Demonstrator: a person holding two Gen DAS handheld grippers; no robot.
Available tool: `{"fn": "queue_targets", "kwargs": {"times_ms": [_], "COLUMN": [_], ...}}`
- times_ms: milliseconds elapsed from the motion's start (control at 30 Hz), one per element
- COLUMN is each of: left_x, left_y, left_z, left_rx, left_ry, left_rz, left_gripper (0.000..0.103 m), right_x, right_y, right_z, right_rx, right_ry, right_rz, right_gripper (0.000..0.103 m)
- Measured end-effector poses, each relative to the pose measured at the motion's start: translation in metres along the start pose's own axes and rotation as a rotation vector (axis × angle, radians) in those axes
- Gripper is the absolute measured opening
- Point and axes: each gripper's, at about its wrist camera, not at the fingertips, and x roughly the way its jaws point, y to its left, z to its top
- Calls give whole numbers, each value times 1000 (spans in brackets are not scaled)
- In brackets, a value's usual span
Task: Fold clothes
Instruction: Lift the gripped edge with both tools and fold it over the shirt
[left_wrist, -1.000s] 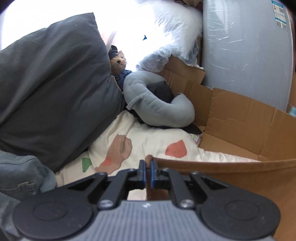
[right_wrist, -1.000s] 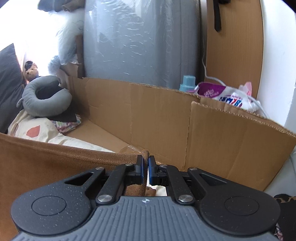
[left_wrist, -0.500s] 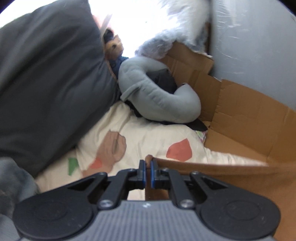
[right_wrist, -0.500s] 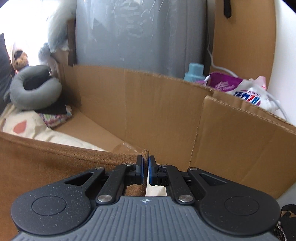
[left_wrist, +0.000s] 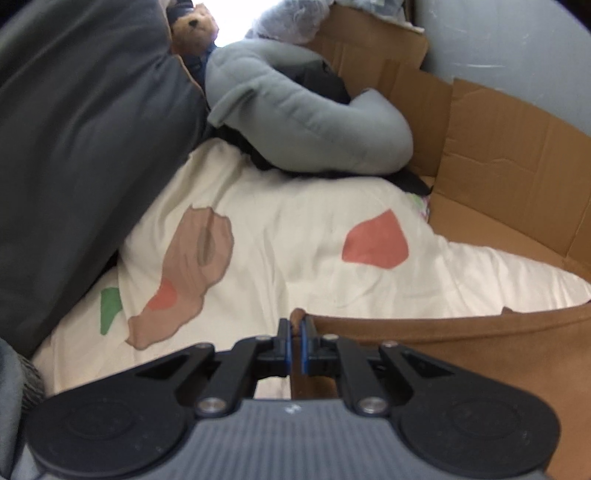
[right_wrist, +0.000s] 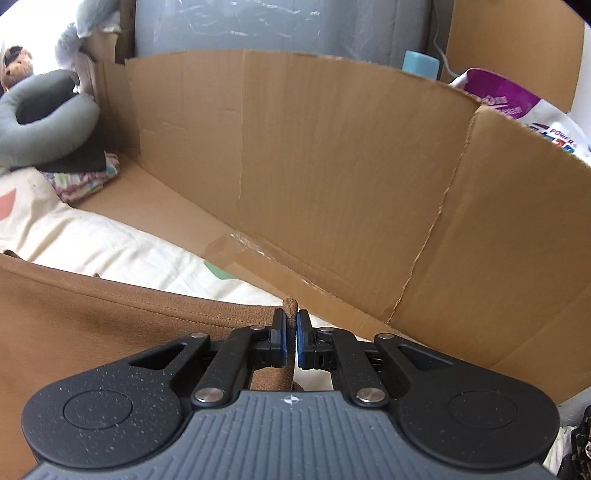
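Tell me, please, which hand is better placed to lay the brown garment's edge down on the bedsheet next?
Likely the left. Its tongs pinch the brown garment right above open bedsheet, while the right tongs hold the other corner close to the cardboard wall.

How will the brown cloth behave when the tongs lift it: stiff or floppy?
Probably floppy: the brown cloth hangs as a sheet between the left tongs and the right tongs, each pinching a corner. It looks fairly thick, with a stitched hem, so it should likely drape smoothly. Its matte surface suggests little slipping.
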Motion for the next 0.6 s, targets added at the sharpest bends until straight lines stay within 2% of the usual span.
{"fn": "queue_targets", "kwargs": {"times_ms": [267, 600], "left_x": [-13, 6], "left_y": [-3, -7], "left_z": [12, 19], "left_rx": [-16, 25], "left_ry": [-36, -1], "left_rz": [-12, 5], "left_gripper": [5, 5], "right_x": [-6, 13], "right_y": [1, 5], "right_z": [3, 12], "right_rx": [-2, -10], "right_ry": [-27, 3], "right_rz": [-18, -34], "right_gripper": [3, 3]}}
